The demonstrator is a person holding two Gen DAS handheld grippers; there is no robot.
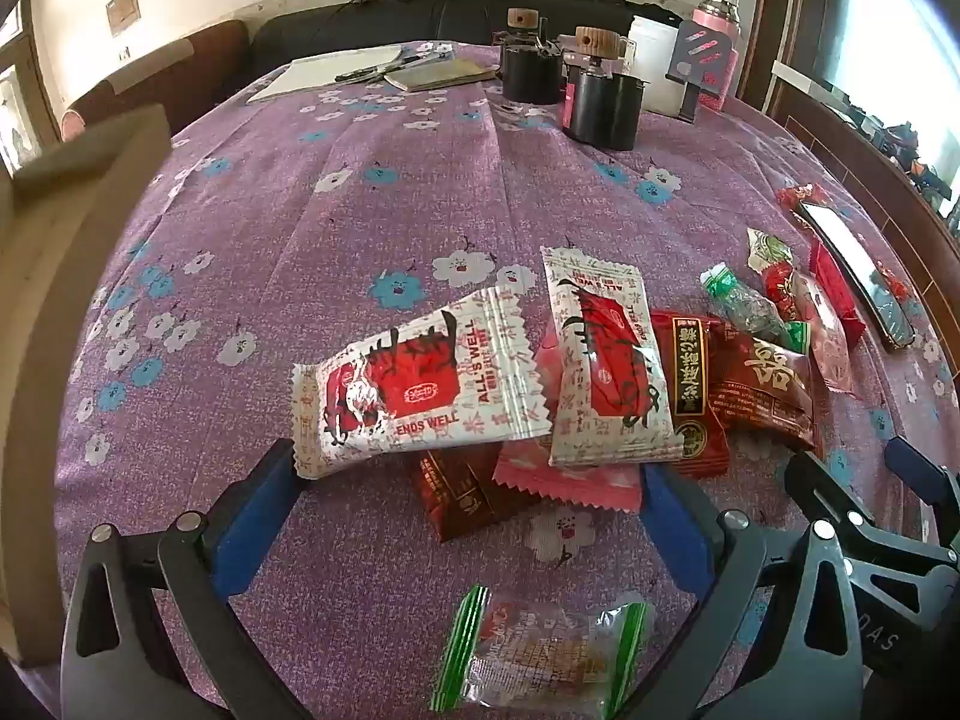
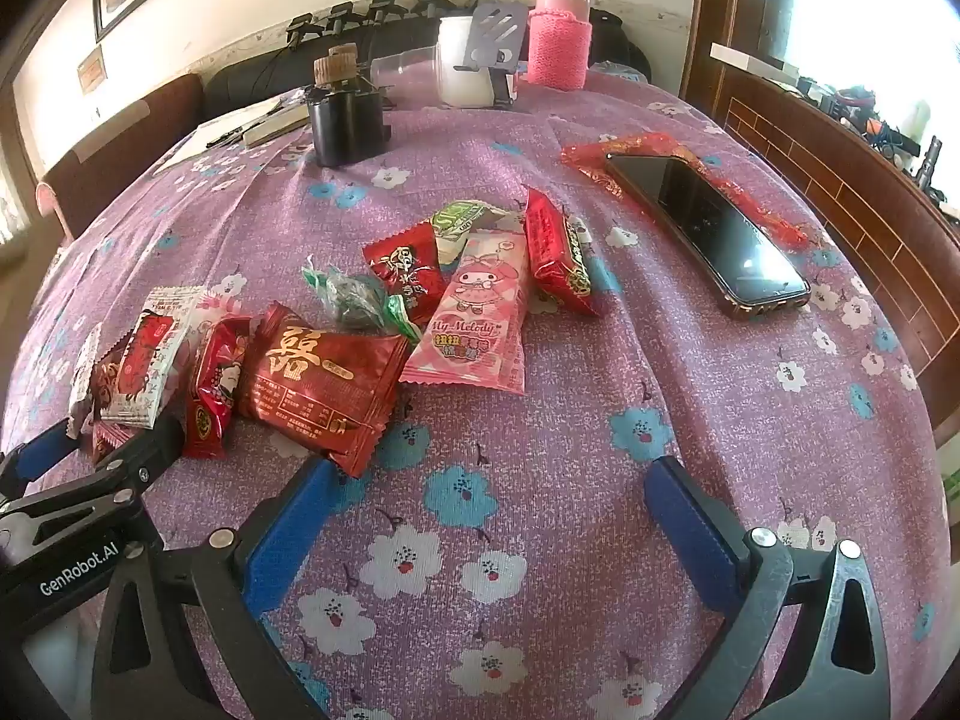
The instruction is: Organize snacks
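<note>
Snack packets lie in a loose heap on the purple flowered tablecloth (image 1: 372, 192). My left gripper (image 1: 465, 498) is open and hangs low over the heap's near edge. A dark red packet (image 1: 456, 498) and a pink packet (image 1: 564, 474) lie between its blue pads. Its left fingertip is close to a corner of a white "All's Well" packet (image 1: 420, 384), and a second white packet (image 1: 606, 360) lies to the right. My right gripper (image 2: 492, 498) is open over bare cloth. A large red packet (image 2: 318, 384) lies by its left finger, and a pink My Melody packet (image 2: 474, 318) lies farther off.
A clear green-edged packet (image 1: 540, 654) lies near the front. A phone (image 2: 708, 234) rests on a red envelope (image 2: 600, 156) at the right. Black containers (image 1: 600, 102), a pink flask (image 2: 558, 42) and a notebook (image 1: 438, 75) stand at the back. A beige box (image 1: 66, 252) sits at the left.
</note>
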